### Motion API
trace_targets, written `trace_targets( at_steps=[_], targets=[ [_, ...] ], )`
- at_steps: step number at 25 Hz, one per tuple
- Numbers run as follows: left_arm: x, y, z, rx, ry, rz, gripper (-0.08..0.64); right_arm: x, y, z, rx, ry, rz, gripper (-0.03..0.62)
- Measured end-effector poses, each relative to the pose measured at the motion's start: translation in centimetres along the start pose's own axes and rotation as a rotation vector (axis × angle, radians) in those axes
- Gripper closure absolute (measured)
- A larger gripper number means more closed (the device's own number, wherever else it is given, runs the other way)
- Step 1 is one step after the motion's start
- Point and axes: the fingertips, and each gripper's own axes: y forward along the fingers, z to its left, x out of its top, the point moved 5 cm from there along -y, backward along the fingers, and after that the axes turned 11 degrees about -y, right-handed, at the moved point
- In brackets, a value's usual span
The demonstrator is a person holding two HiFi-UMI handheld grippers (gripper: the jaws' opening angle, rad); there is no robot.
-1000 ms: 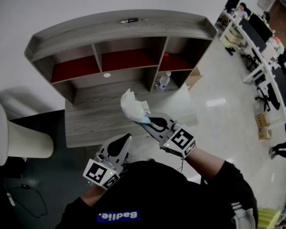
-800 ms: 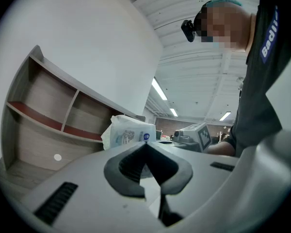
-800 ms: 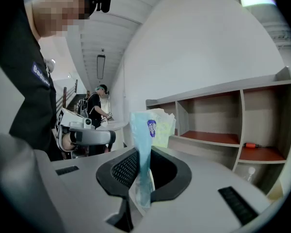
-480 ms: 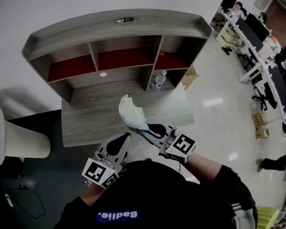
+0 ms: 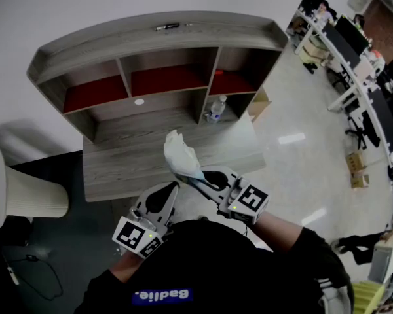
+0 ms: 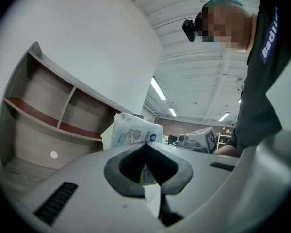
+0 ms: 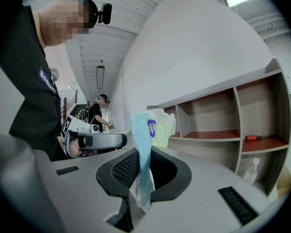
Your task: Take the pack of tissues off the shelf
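Observation:
The pack of tissues [image 5: 179, 152], white with a pale blue wrapper, is held up in the air over the desk [image 5: 118, 169], in front of the grey wooden shelf [image 5: 157, 36]. My right gripper [image 5: 195, 177] is shut on its lower edge. In the right gripper view the pack [image 7: 145, 140] stands upright between the pads. My left gripper [image 5: 173, 190] is shut with nothing in it, close to the person's body and just left of the pack. In the left gripper view the pack [image 6: 133, 130] shows beyond the closed jaws.
The shelf has three red-floored compartments. A plastic bottle [image 5: 215, 109] stands under the right one, a small orange thing [image 7: 252, 138] lies inside it, and a dark pen [image 5: 165, 26] lies on top. A white cylinder [image 5: 19, 188] stands at the left. Office desks [image 5: 354, 51] stand at the far right.
The right gripper with the tissue pack has drawn a little back from the shelf toward the body. The left gripper has stayed where it was.

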Motion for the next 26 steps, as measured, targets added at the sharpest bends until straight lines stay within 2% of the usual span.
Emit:
trace_targets(
  at_steps=[26],
  targets=[
    [0.17,0.32,-0.19,-0.005,0.013,0.007,0.561,0.18,-0.28,-0.19,-0.003,-0.009,-0.003,0.531]
  ],
)
